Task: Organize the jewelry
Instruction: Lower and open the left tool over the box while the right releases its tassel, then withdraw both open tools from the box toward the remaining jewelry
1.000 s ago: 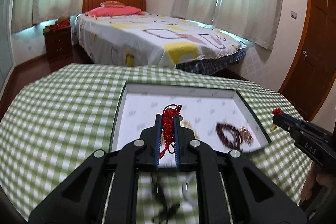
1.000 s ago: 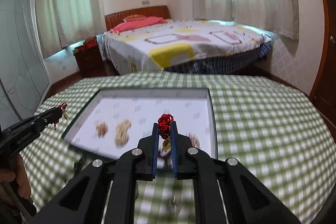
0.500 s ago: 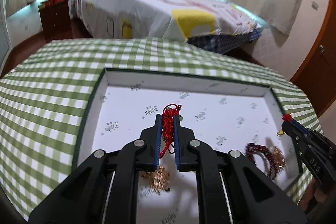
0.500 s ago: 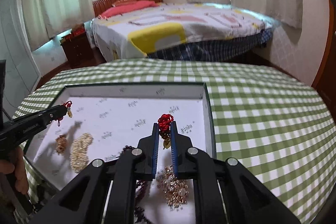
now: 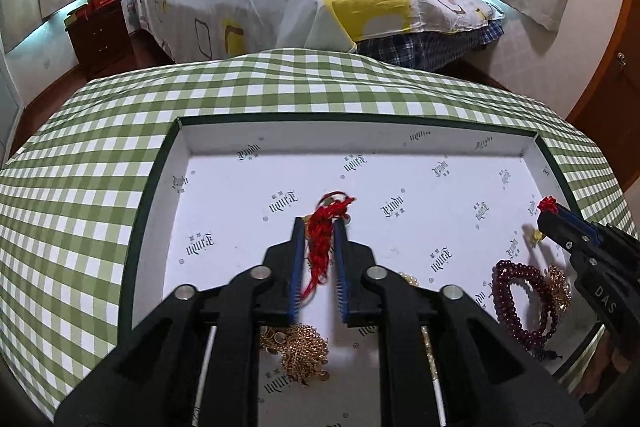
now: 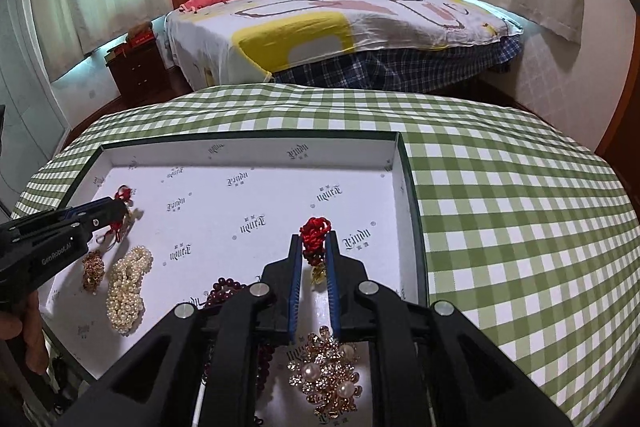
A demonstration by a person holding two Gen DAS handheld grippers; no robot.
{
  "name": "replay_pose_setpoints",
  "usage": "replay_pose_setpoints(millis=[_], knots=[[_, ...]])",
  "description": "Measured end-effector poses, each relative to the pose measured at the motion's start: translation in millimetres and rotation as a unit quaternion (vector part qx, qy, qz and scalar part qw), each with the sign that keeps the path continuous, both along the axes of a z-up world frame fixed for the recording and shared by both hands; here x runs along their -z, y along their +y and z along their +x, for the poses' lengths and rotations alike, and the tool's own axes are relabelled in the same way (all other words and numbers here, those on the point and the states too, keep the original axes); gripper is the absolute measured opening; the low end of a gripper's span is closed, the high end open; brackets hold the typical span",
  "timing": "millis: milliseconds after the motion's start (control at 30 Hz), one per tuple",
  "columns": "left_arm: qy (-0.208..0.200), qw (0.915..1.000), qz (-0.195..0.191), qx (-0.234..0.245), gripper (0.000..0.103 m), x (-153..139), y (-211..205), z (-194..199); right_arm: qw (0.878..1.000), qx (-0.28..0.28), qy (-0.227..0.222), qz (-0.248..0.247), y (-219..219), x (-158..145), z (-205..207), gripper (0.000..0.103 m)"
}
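Note:
A shallow white-lined box point(image 5: 360, 137) with a dark green rim lies on the checked table; it also shows in the right wrist view point(image 6: 248, 157). My left gripper point(image 5: 319, 225) is shut on a red cord bracelet point(image 5: 322, 227) over the box's left middle. My right gripper point(image 6: 314, 241) is shut on a second red cord piece point(image 6: 315, 231) with a gold charm, over the box's right side. In the box lie a gold chain point(image 5: 298, 347), dark red beads point(image 5: 516, 297), a pearl strand point(image 6: 128, 287) and a pearl brooch point(image 6: 326, 375).
The green-and-white checked tablecloth point(image 6: 500, 207) covers the table around the box. A bed point(image 6: 340, 27) stands beyond the table's far edge, a wooden nightstand point(image 6: 138, 71) to its left and a wooden door point(image 5: 612, 99) at the right.
Both grippers have moved forward and down from the table's near edge over the box, each still holding its red cord piece. The jewelry in the box now lies under and beside them.

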State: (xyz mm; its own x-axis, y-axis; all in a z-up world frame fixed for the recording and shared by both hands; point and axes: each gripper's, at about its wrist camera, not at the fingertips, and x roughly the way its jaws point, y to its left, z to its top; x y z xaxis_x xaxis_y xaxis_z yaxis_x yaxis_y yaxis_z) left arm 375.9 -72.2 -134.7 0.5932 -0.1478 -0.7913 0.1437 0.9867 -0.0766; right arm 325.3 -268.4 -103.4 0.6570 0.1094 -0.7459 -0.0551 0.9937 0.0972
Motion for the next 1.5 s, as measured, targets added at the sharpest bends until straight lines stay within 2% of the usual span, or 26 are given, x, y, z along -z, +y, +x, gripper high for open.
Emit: replay_pose_setpoints(millis=[167,300,467,600,767,933,1167,1500], knots=[[-0.006,1.0000,-0.005,-0.002,0.036,-2.5,1.7,-3.7,1.000,0.001,-0.002,-0.008,-0.2,0.5,0.2,0.033],[-0.016,0.9998,-0.012,0.001,0.041,-6.8,2.1,-10.7,1.000,0.003,-0.013,-0.006,-2.0,-3.8,-3.9,0.039],[-0.051,0.9983,-0.028,-0.004,0.056,-24.6,9.7,-31.1,0.999,0.007,-0.041,-0.004,-2.2,-16.9,-19.9,0.046],[-0.090,0.9948,-0.046,-0.009,0.059,-44.3,19.6,-57.3,0.998,0.013,-0.064,-0.005,-2.0,-29.5,-37.8,0.047],[-0.117,0.9918,-0.047,-0.017,0.062,-60.0,27.3,-84.2,0.996,0.020,-0.088,-0.010,0.7,-42.4,-55.5,0.052],[-0.132,0.9897,-0.050,-0.027,0.067,-68.8,36.1,-105.5,0.994,0.020,-0.101,-0.022,7.4,-48.6,-74.5,0.054],[-0.149,0.9867,-0.055,-0.035,0.069,-74.3,49.8,-138.4,0.993,0.019,-0.113,-0.027,14.8,-54.0,-102.5,0.055],[-0.143,0.9877,-0.043,-0.045,0.069,-60.9,58.9,-179.6,0.994,0.017,-0.107,-0.033,20.7,-42.6,-136.5,0.055]])
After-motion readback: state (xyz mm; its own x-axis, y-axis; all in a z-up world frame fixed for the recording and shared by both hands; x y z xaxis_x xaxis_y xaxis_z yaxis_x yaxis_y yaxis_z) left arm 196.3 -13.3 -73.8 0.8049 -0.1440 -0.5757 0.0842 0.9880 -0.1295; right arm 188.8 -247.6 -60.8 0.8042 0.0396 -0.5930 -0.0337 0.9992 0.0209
